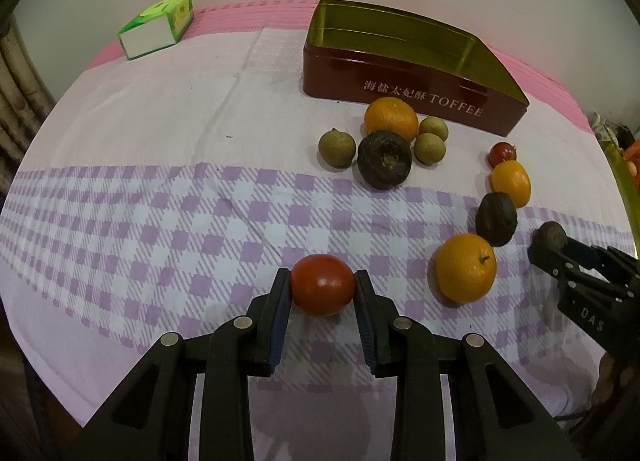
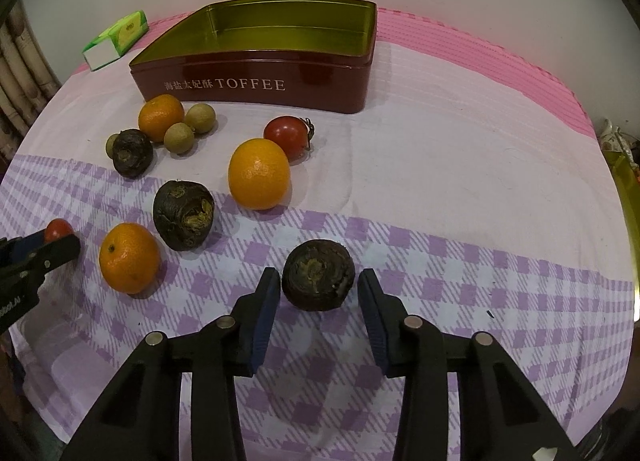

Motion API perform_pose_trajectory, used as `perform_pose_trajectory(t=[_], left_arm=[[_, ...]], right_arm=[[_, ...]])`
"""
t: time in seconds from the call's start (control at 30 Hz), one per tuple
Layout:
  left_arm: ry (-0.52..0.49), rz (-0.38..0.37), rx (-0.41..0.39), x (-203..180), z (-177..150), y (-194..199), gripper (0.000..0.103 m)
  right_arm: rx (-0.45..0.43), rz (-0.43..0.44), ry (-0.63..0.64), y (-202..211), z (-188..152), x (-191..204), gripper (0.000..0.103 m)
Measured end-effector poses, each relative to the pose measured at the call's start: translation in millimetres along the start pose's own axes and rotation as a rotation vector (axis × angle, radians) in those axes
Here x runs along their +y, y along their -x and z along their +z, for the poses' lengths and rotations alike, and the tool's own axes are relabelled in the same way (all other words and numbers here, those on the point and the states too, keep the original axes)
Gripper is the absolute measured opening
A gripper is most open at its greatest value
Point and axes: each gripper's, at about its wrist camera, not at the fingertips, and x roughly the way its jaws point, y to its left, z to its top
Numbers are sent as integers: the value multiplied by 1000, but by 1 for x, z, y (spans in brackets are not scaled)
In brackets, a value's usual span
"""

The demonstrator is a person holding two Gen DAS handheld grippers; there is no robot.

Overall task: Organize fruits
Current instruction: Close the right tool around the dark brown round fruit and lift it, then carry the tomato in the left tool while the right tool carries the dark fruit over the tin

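My left gripper (image 1: 322, 276) is shut on a red tomato (image 1: 322, 285), its blue pads pressing both sides just above the checked cloth. My right gripper (image 2: 319, 276) stands open around a dark brown wrinkled fruit (image 2: 318, 281) that rests on the cloth, with a thin gap at each pad. The red toffee tin (image 2: 248, 81) stands open and empty at the back. Loose on the cloth lie three oranges (image 2: 259, 173), two more dark fruits (image 2: 183, 215), a small tomato (image 2: 285, 137) and several green-brown longans (image 2: 179, 137).
A green tissue pack (image 1: 158, 27) lies at the back left near the wall. A gold-rimmed container (image 1: 624, 185) shows at the far right edge. The pink mat (image 2: 460, 49) runs under the cloth along the back. Curtains hang at the left.
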Motion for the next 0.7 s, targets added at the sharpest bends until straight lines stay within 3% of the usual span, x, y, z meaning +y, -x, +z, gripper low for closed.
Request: perform_pose_trajectory(t=[0.53,0.7], left_arm=[[-8,10,3,0,24,-10,32],[-14,26,9,1,26,-14,32]], right_arm=[[8,5,15,0,3,1,38],[4,4,20,-1,5,3,31]])
